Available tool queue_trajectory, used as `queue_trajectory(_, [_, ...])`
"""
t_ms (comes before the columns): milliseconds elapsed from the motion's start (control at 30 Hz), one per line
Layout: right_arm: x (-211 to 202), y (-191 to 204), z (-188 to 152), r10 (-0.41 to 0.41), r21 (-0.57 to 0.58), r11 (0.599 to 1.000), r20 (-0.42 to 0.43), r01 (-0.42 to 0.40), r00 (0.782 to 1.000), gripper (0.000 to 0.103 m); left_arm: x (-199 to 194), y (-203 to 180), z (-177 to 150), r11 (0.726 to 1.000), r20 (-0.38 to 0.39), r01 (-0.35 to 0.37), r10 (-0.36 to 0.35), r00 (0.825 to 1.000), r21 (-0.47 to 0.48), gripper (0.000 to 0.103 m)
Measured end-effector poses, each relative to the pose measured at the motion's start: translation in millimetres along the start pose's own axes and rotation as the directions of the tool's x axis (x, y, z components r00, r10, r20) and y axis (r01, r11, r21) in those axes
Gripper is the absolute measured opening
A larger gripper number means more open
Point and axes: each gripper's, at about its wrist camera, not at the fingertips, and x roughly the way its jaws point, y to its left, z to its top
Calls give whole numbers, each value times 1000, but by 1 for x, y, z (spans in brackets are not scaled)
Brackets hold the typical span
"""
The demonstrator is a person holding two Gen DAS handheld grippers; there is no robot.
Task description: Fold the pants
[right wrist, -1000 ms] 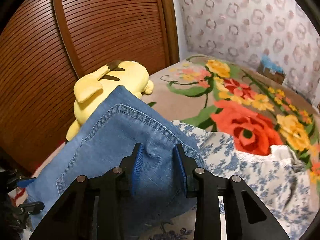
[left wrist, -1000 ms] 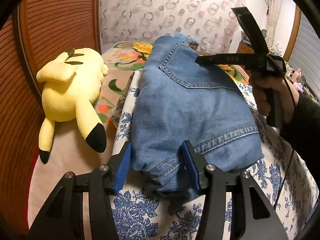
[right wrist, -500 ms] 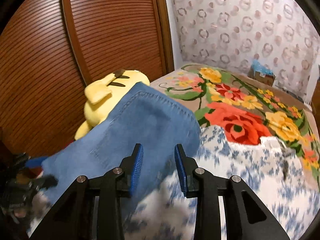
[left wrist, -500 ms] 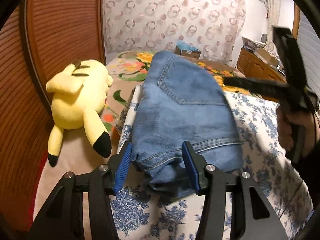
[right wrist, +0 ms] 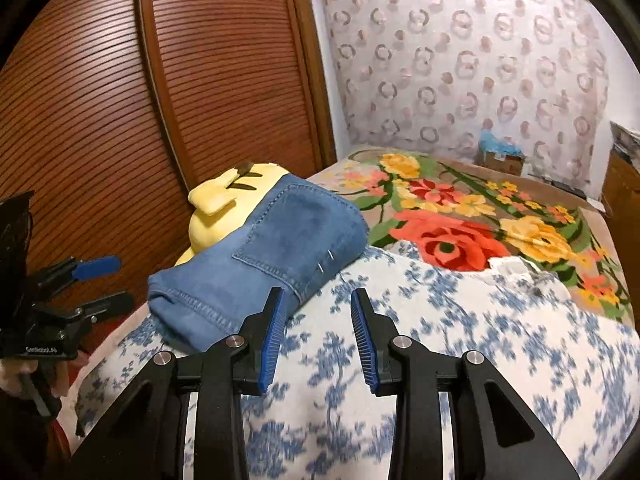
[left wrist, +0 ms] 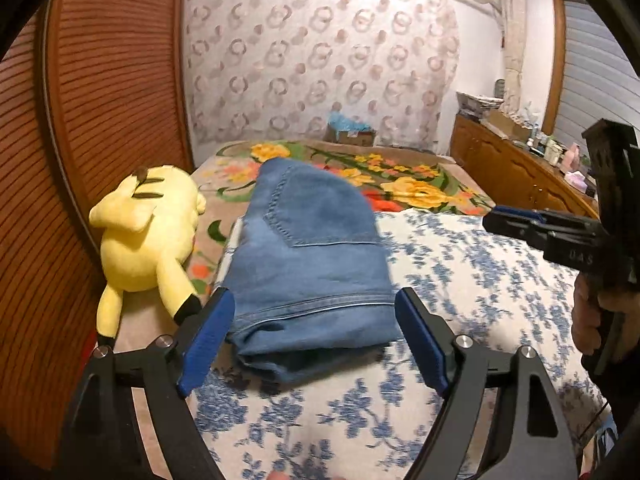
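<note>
Folded pants [left wrist: 312, 264] lying as a compact blue denim bundle on the blue-flowered sheet [left wrist: 460, 280], near the left edge of the bed [right wrist: 460, 216], back pocket facing up. Just beside the bundle, toward that edge, a yellow plush toy [left wrist: 148, 232]; touching or merely close, impossible to tell.

Judging by the tidy stack and both tools empty, folding looks finished or nearly so. To close the step well: check that the hem edges nearest the left gripper [left wrist: 316, 338] line up, press lightly on the top layer to flatten any bulge, and avoid dragging the sheet underneath. If a tuck is needed, best to pinch only the loose lower layer at the near end, not the whole stack, so the fold does not open. Some motion blur on the sheet, so fine wrinkles hard to read.

Left gripper: fingers spread wide, nothing between them, framing the near end of the bundle from either side without visibly touching it, pointing along the bed toward the far wall. Right gripper [right wrist: 318, 334]: fingers apart with a narrower gap, empty, hovering over bare sheet at the bundle's right side, aimed diagonally across the bed. Right hand [left wrist: 592, 316] wrapped around its handle, held level.
</note>
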Motion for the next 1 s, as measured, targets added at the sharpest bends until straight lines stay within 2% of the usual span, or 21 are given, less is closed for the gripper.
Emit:
queue_trajectory(233, [-36, 2, -19, -47, 31, 998, 31, 46, 998, 40, -19, -37, 1, 998, 29, 42, -44, 999, 47, 83])
queue_trajectory(433, [-75, 8, -38, -113, 67, 992, 60, 109, 992, 51, -35, -66, -3, 995, 45, 63, -67, 997, 71, 83])
queue_trajectory(600, [-104, 14, -54, -168, 94, 983, 79, 161, 983, 58, -47, -94, -7, 990, 41, 73, -79, 996, 117, 83])
queue_trajectory(667, [-115, 18, -59, -182, 104, 979, 91, 173, 979, 65, -51, -101, -8, 989, 38, 88, -93, 995, 119, 83])
queue_trajectory(800, [-140, 28, -67, -227, 118, 970, 119, 213, 967, 70, -59, -115, -10, 989, 34, 97, -101, 994, 113, 83])
queue_trajectory(867, [-150, 32, -71, -249, 127, 964, 124, 233, 961, 77, -62, -120, -11, 989, 36, 96, -100, 994, 113, 83])
queue_trajectory(1000, [-174, 40, -80, -282, 147, 954, 150, 261, 947, 80, -73, -128, -14, 986, 52, 116, -123, 991, 120, 83])
